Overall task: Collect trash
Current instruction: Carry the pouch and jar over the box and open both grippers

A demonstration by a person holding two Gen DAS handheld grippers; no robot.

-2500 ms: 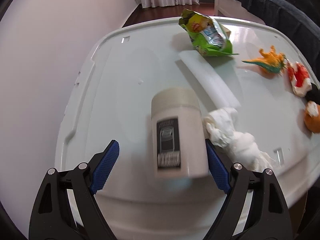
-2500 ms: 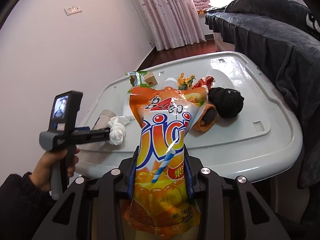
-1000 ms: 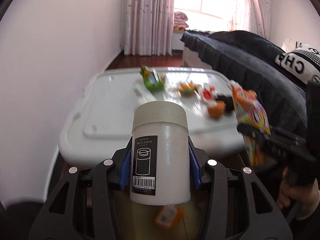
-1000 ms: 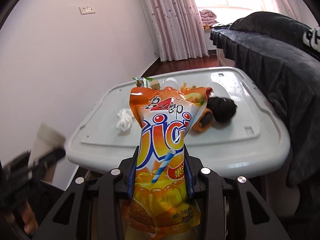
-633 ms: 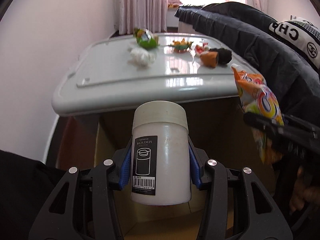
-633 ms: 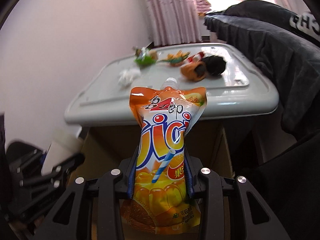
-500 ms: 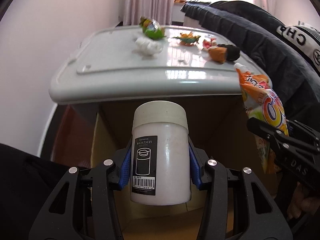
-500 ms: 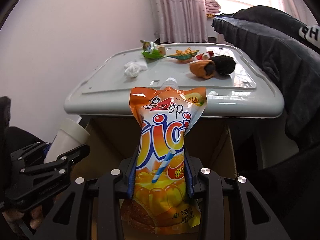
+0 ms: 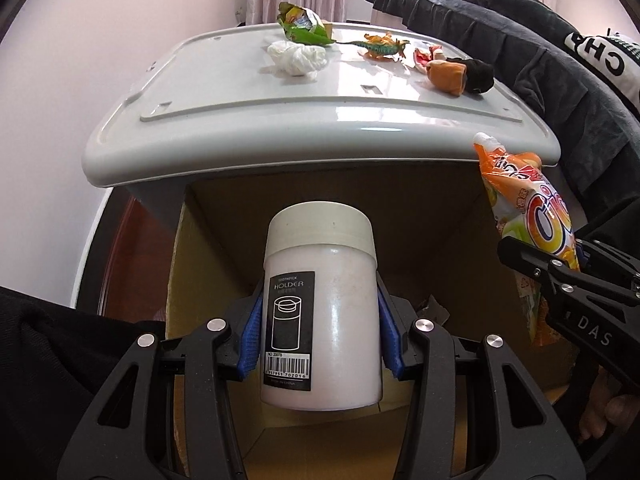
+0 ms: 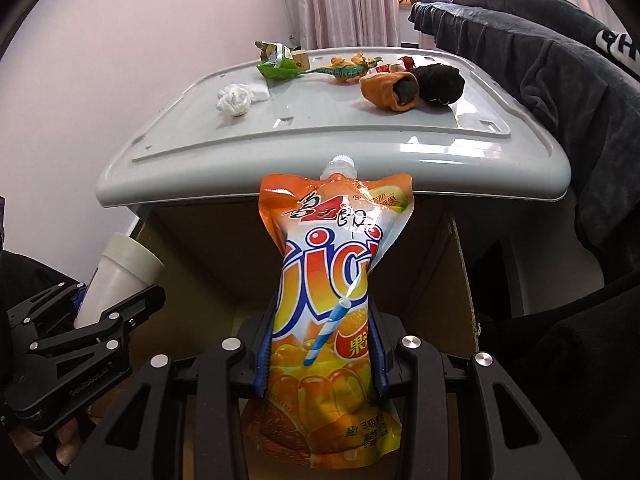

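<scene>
Left tool clamped by its blue pads on the white cylindrical plastic toothpick holder with the black label; right tool clamped on the orange jelly-drink pouch with the white screw spout. Both held over the open brown cardboard box tucked under the near edge of the pale grey plastic table, mouths tilted downward. Best done by keeping both loads well inside the box walls before letting go, releasing one at a time so the holder and pouch fall clear of each other. Overhanging near edge of the table just above, likely to catch the pouch spout if raised. Left on the table near its far edge: crumpled white tissue, green snack wrapper, orange and green toy dinosaur, orange and black soft toy. Dark bedding along the right edge of the table
</scene>
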